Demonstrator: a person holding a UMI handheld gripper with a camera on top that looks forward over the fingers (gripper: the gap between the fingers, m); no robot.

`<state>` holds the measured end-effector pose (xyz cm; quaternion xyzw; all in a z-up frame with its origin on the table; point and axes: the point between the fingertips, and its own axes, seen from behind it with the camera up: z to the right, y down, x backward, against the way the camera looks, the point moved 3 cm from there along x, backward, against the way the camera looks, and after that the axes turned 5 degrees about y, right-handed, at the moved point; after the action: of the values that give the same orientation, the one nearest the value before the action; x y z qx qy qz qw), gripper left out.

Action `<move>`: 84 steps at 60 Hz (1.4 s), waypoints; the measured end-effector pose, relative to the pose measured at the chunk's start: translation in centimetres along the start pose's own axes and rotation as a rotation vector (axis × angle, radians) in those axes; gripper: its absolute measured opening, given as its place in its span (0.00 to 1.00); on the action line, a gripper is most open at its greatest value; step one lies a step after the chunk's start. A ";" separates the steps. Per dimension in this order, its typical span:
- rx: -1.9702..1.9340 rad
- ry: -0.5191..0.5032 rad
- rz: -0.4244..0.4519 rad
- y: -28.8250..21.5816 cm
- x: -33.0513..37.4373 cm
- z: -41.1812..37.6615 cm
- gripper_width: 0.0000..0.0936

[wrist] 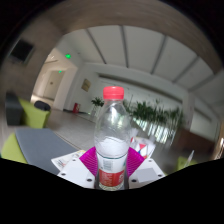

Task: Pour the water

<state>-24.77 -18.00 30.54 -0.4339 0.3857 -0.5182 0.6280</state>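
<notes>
Bottle (112,135) of clear plastic with a red cap (114,93) and a red and white label stands upright between the two fingers of the tongs (112,162). The pink pads (88,160) lie close against its lower half on both sides, near the label, so I judge that the tongs hold the bottle, closed narrow around its body. I cannot see a gap on either side, but the contact itself is partly hidden by the bottle.

No surface is visible under the bottle, and the view behind it shows a large hall with a ceiling (130,45), green plants (160,115) and yellow-green chairs (15,148) far beyond. From this it seems the bottle is lifted and carried, not resting. No cup or other vessel to receive the water can be seen here, so I cannot say where the pouring will go.

The cap is on the bottle, so water cannot come out yet; this must be solved before any pouring. For the step in hand, it is good to keep the grip firm and steady, because thin plastic is smooth and can slip or deform when pressed too hard. The bottle should stay upright while it travels. When the vessel comes into view, the tilt should be slow, with the mouth brought just above the rim, so the water does not splash.
</notes>
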 end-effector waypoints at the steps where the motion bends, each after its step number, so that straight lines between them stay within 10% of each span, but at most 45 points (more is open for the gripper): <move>1: -0.043 -0.005 -0.019 0.6 -0.1 -0.1 0.35; 19: -0.282 -0.003 -0.271 13.6 -2.1 -1.0 0.35; 46: -0.310 -0.003 -0.373 22.6 -2.8 -0.4 0.36; 61: -0.262 0.000 -0.409 23.1 -3.0 -0.7 0.57; 68: -0.278 -0.015 -0.467 23.6 -2.4 -1.3 0.93; 84: -0.286 0.032 -0.513 20.7 3.2 0.6 0.91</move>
<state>-17.13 -19.28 11.02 -0.5929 0.3424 -0.6074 0.4028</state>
